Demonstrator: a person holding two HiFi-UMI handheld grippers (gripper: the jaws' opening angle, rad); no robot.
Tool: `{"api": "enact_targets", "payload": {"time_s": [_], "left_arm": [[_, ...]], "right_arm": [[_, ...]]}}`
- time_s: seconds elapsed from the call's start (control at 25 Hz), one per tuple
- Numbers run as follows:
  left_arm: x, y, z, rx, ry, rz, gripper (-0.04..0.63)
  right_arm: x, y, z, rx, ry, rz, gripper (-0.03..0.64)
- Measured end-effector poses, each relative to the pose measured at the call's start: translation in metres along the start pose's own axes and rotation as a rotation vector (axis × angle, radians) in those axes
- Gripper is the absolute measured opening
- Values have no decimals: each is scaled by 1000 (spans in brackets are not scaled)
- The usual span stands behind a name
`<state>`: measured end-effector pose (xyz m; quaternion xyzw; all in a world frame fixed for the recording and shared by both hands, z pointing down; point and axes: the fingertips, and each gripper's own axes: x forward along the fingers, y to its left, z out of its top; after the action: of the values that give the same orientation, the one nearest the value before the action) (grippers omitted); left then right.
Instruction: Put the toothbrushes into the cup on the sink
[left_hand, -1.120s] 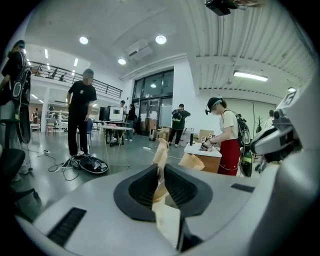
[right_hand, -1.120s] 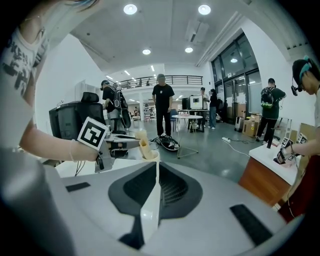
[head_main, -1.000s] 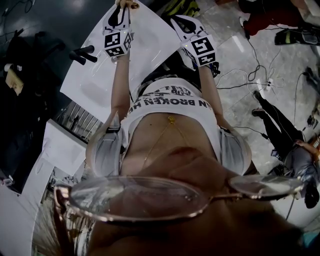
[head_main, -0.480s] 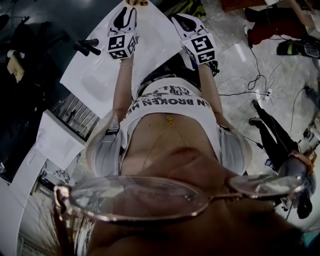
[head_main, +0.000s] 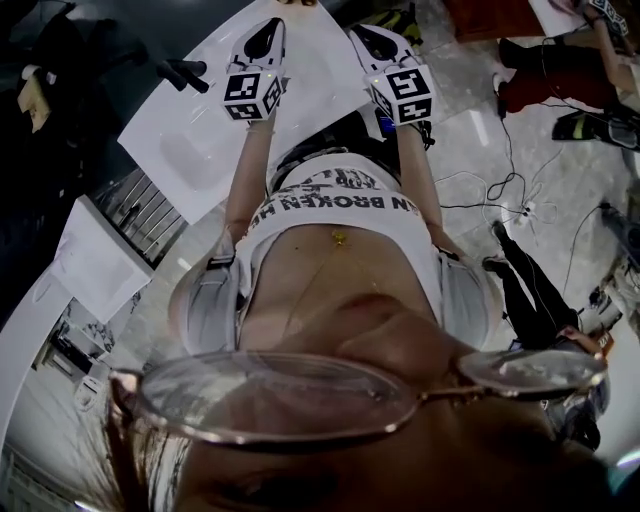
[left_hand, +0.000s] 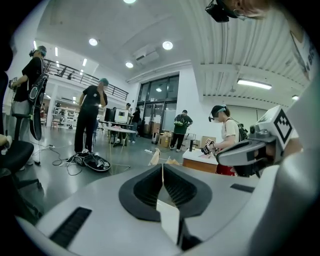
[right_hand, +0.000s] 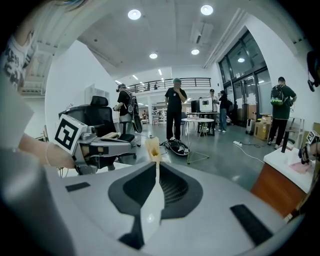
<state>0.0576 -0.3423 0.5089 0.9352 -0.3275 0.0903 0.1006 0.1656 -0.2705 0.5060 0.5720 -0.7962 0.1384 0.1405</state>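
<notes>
Jaws on my left gripper (left_hand: 161, 167) pinch a white toothbrush (left_hand: 169, 222), on my right gripper (right_hand: 155, 170) a cream toothbrush (right_hand: 150, 210) (head forward); handles clamped, I reckon, for dropping into the cup.

The head view is underexposed and dim. Only the white sink top (head_main: 200, 140) at 11 o'clock is rendered bright, and a dull sheen is carried by the floor (head_main: 480, 130) at 2 o'clock. The glasses (head_main: 280, 395) at 6 o'clock are thrown out of focus, and straight lines are bent towards the edges.

Both gripper views are lit evenly from above by round ceiling lights (left_hand: 167, 45), with black vignetting at every corner and strong fisheye curvature. A strip light (left_hand: 254, 83) is seen at 2 o'clock in the left gripper view. The left gripper (left_hand: 161, 167), the right gripper (right_hand: 156, 165) and its pale toothbrush (right_hand: 150, 200) are softened close to the lens at 6 o'clock.
</notes>
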Motion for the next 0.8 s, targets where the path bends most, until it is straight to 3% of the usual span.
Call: {"api": "enact_targets", "payload": {"time_s": [0.8], "left_arm": [[-70,-6,2,-70,-24,100,14]], "right_arm": [[30,52,8,-68,10,192,32]]}}
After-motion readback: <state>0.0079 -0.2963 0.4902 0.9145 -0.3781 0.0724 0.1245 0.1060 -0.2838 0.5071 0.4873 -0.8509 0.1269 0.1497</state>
